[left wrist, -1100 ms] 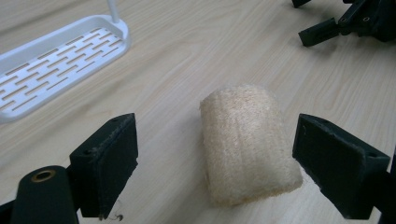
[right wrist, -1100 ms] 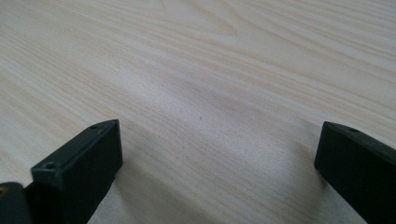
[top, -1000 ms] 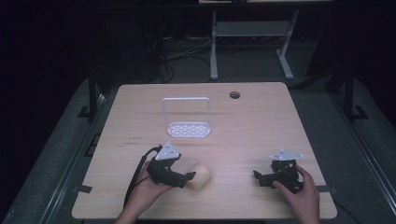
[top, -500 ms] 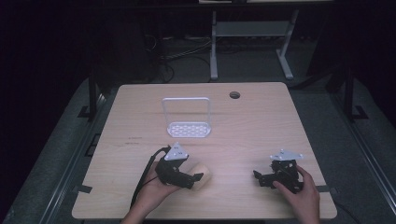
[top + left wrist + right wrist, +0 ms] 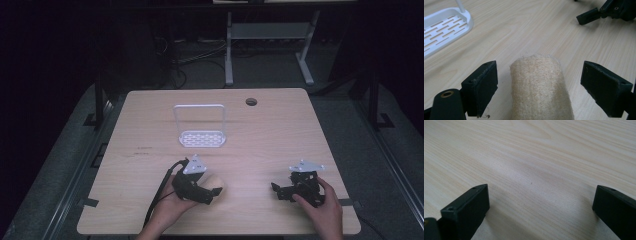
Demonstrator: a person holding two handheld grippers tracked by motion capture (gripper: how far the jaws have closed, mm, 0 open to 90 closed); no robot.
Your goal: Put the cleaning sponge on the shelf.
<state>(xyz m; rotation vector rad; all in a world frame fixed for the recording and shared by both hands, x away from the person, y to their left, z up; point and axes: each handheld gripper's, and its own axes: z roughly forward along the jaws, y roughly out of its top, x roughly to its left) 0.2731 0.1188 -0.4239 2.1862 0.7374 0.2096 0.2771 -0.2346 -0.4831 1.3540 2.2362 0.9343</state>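
Observation:
A beige, rough loofah roll (image 5: 539,87) lies on the wooden table (image 5: 260,145), seen in the high view as a pale lump (image 5: 218,181) at the front left. My left gripper (image 5: 541,73) is open, one jaw on each side of the roll with a gap on both sides. In the high view the left gripper (image 5: 214,191) points right, held by a hand. My right gripper (image 5: 539,197) is open over bare wood. It sits at the front right (image 5: 278,190), pointing left, and also appears far off in the left gripper view (image 5: 604,11).
A white slotted rack (image 5: 201,135) with a tall wire handle stands at mid-table, behind the left gripper; its base shows in the left gripper view (image 5: 444,32). A round cable hole (image 5: 251,102) lies near the far edge. The left gripper's cable (image 5: 160,192) trails toward the front edge.
My left gripper has slid to the right, bringing its open jaws around the loofah roll. The right gripper has stayed where it was.

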